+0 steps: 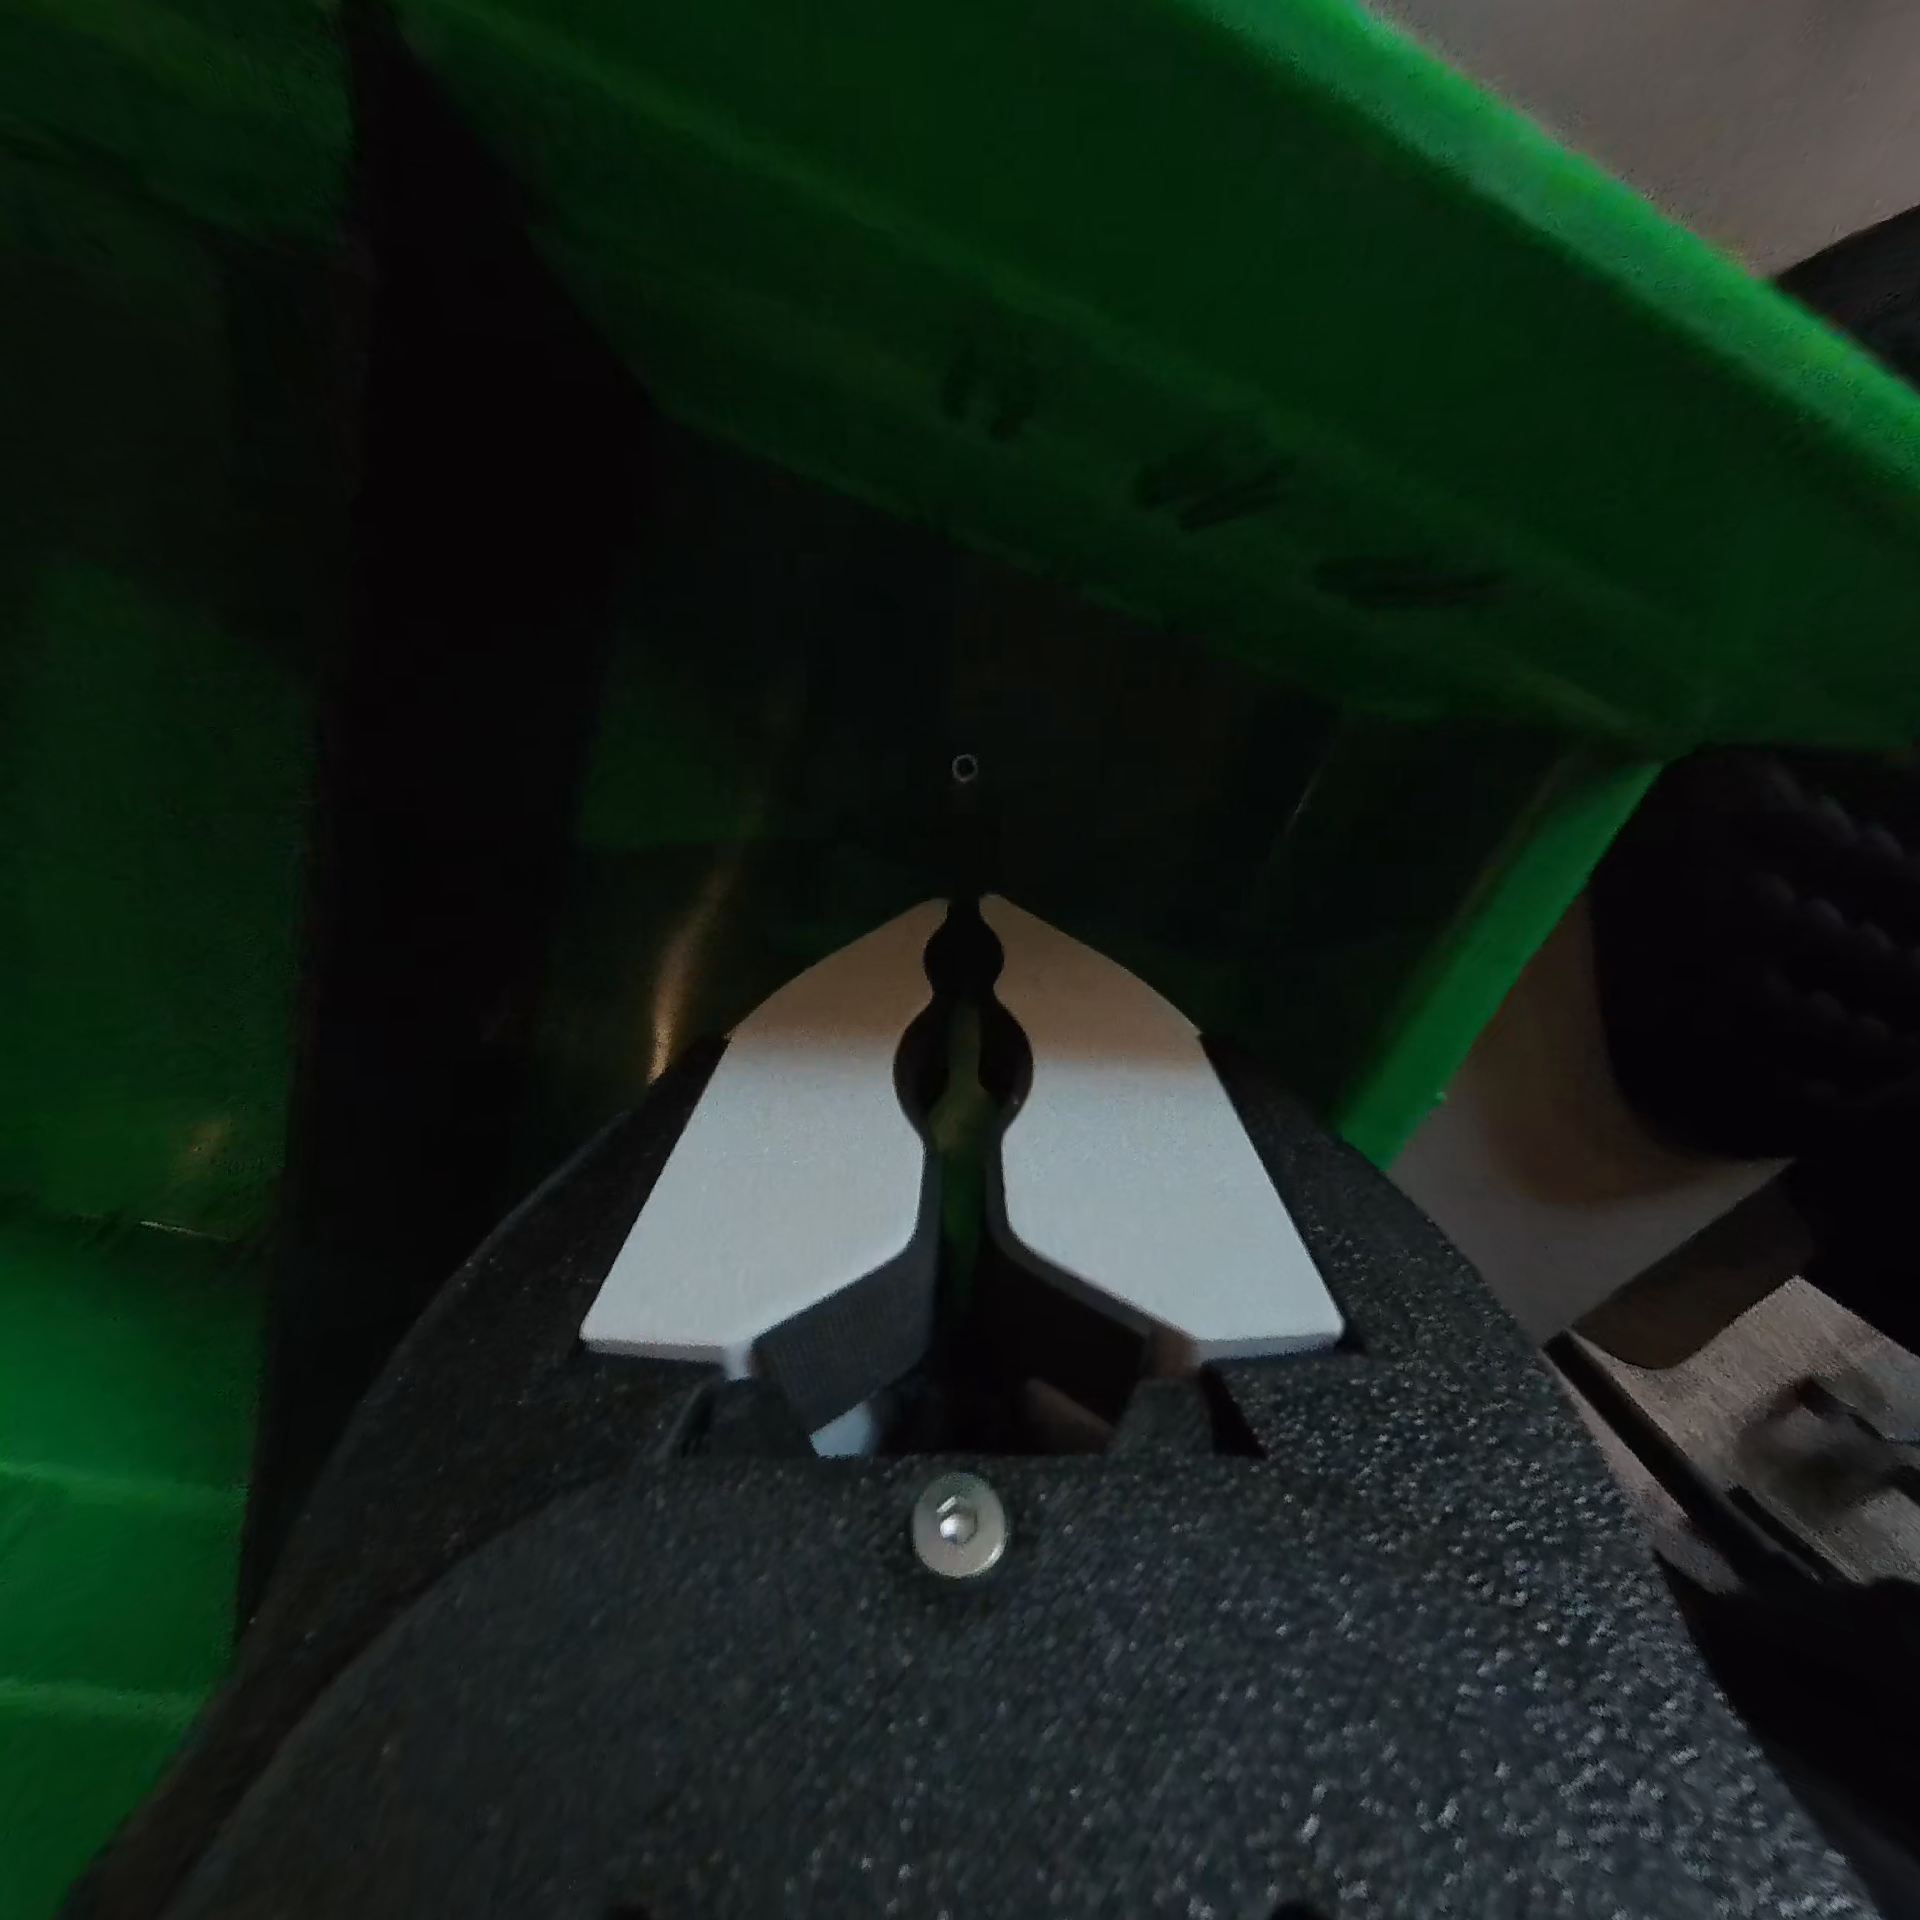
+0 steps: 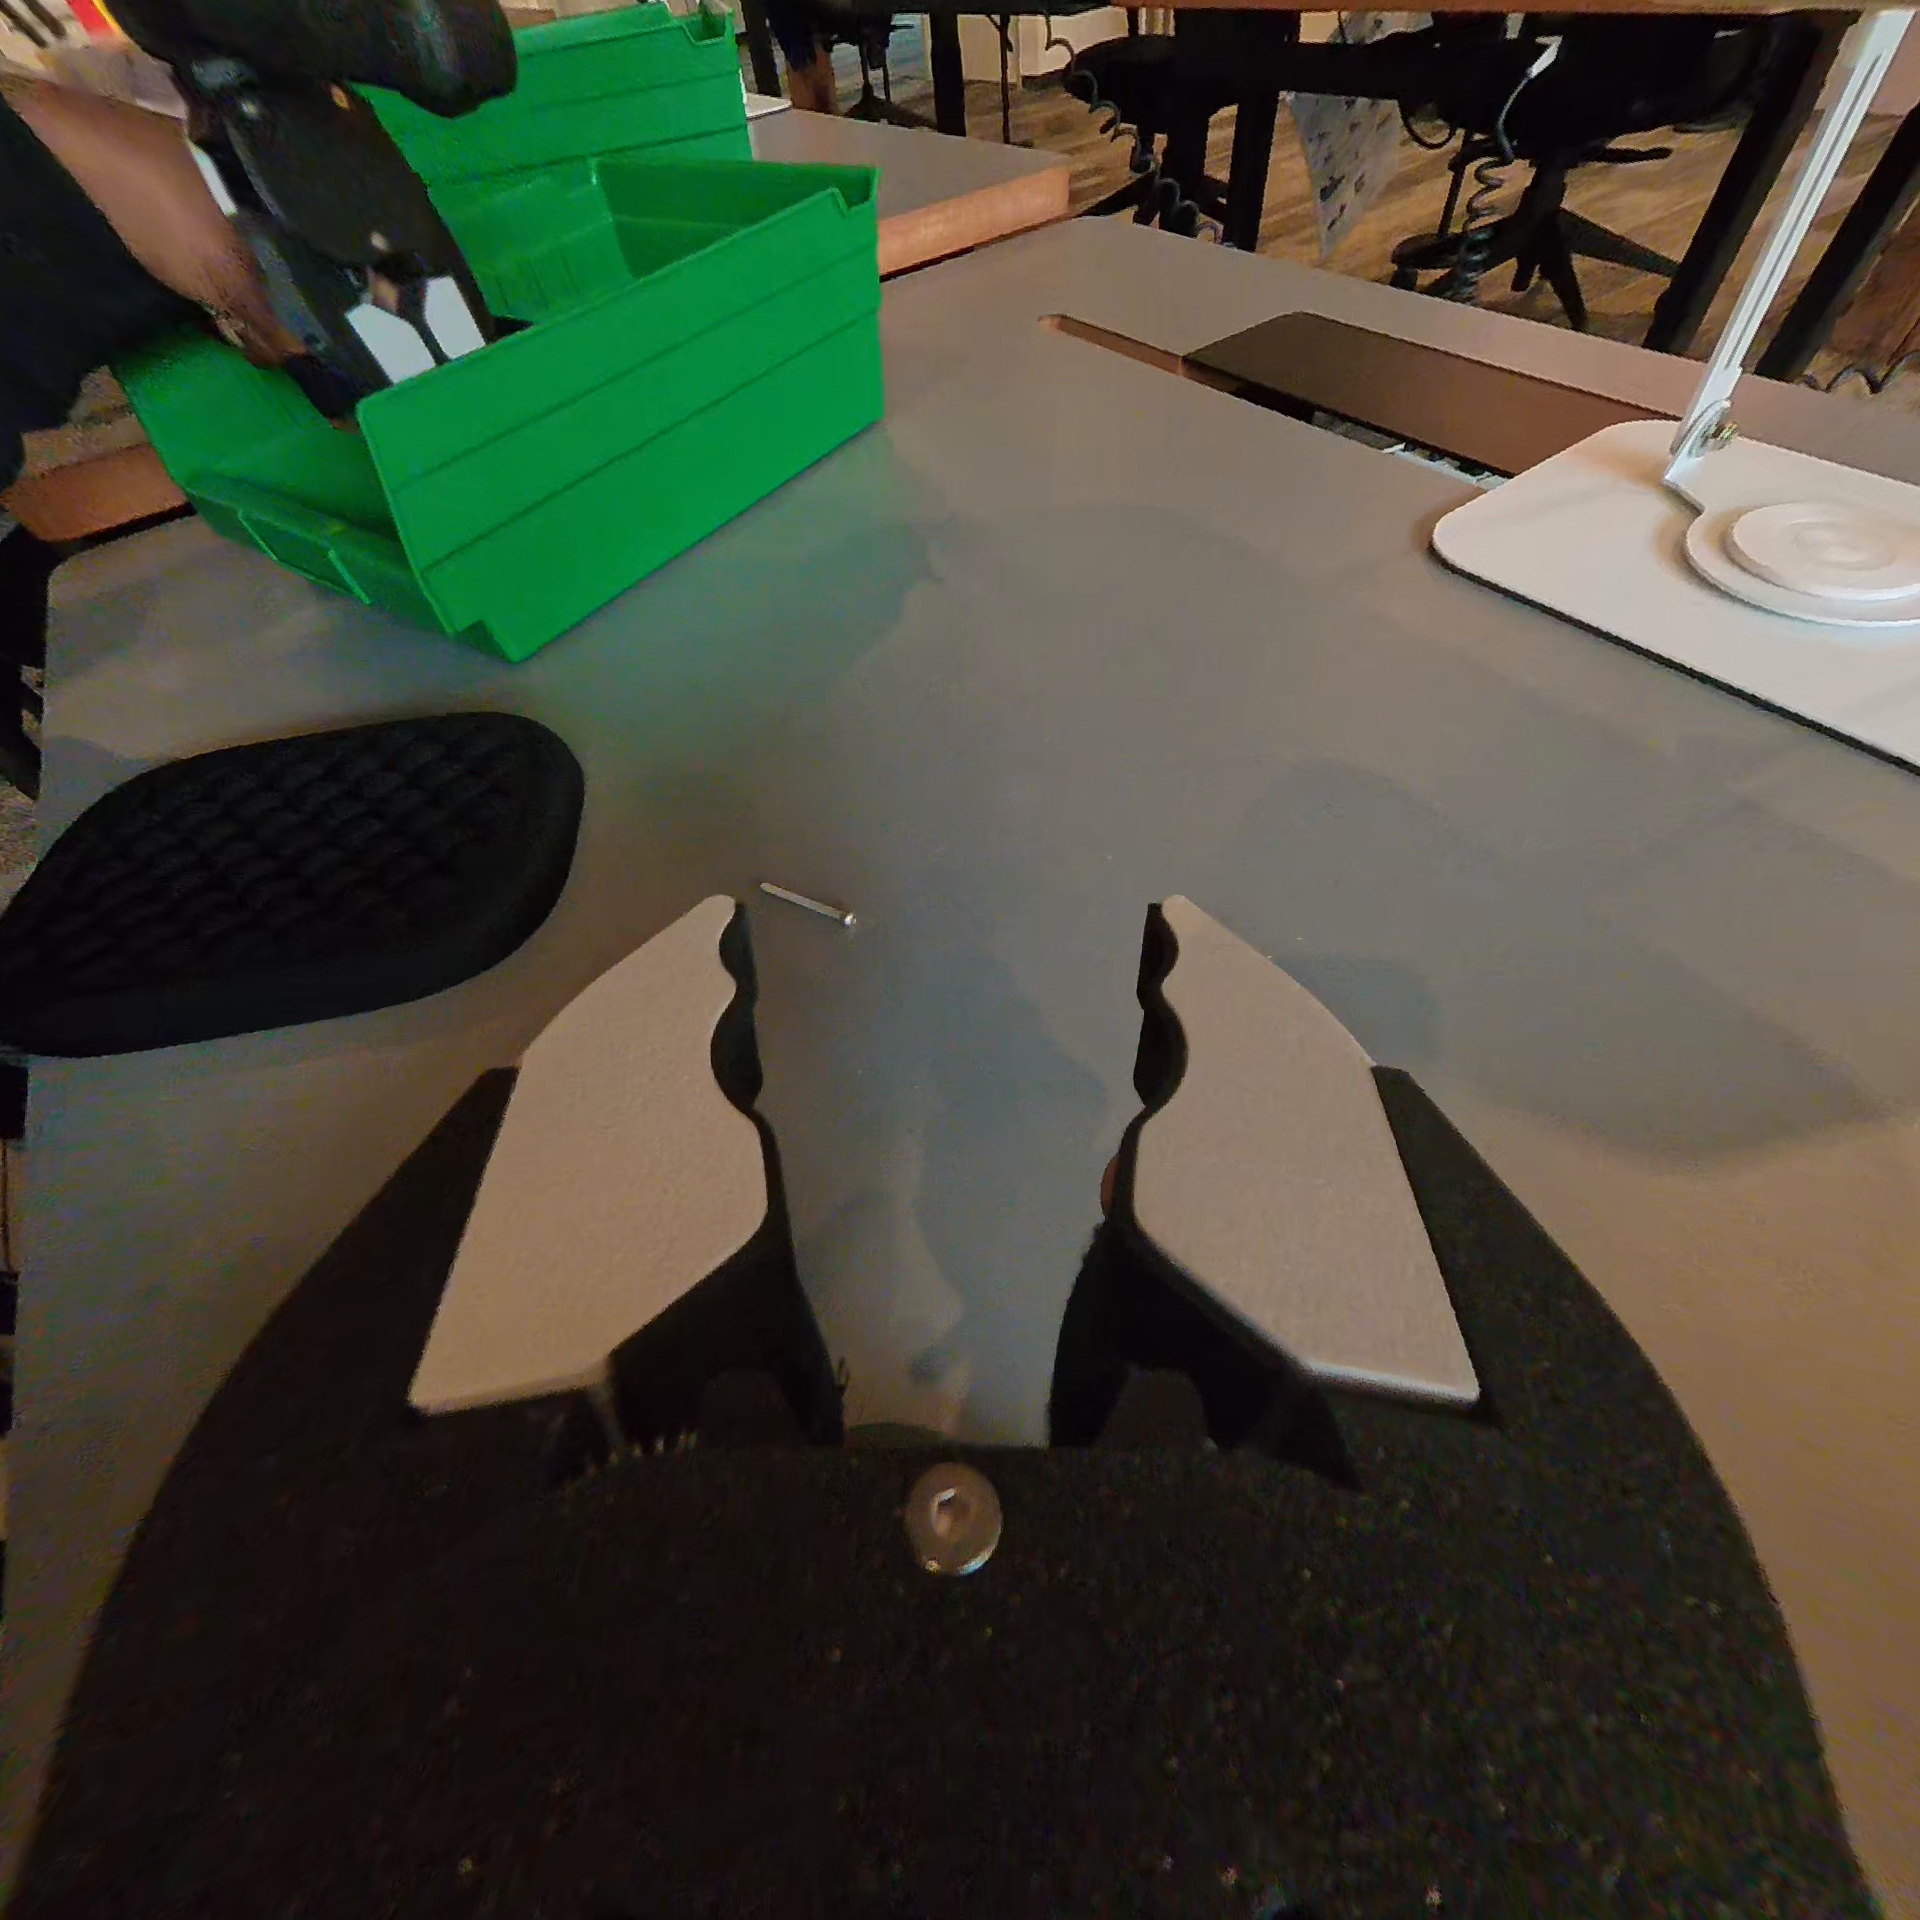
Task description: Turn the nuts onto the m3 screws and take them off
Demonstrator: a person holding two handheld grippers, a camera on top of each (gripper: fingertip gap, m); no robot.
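Note:
My left gripper [image 1: 964,902] is deep inside a green bin [image 1: 1143,312], where it is dark. Its fingers are shut. A small ring-shaped nut [image 1: 964,769] shows just beyond the tips; I cannot tell whether they touch it. The right wrist view shows this gripper [image 2: 421,332] reaching down into the front green bin [image 2: 623,436] at the far left. My right gripper [image 2: 940,914] is open and empty, low over the grey table [image 2: 1143,675]. A thin silver screw [image 2: 805,902] lies on the table just ahead of its left fingertip [image 2: 717,914].
A black mesh pad [image 2: 281,873] lies on the table at the left. A second green bin [image 2: 623,83] stands behind the first. A white lamp base [image 2: 1662,561] sits at the right. A slot [image 2: 1351,384] runs across the far table edge. Left tips to right tips: about 35 cm. The thin silver screw [image 2: 805,902] lies some 12 cm from my right tips, 25 cm from my left tips.

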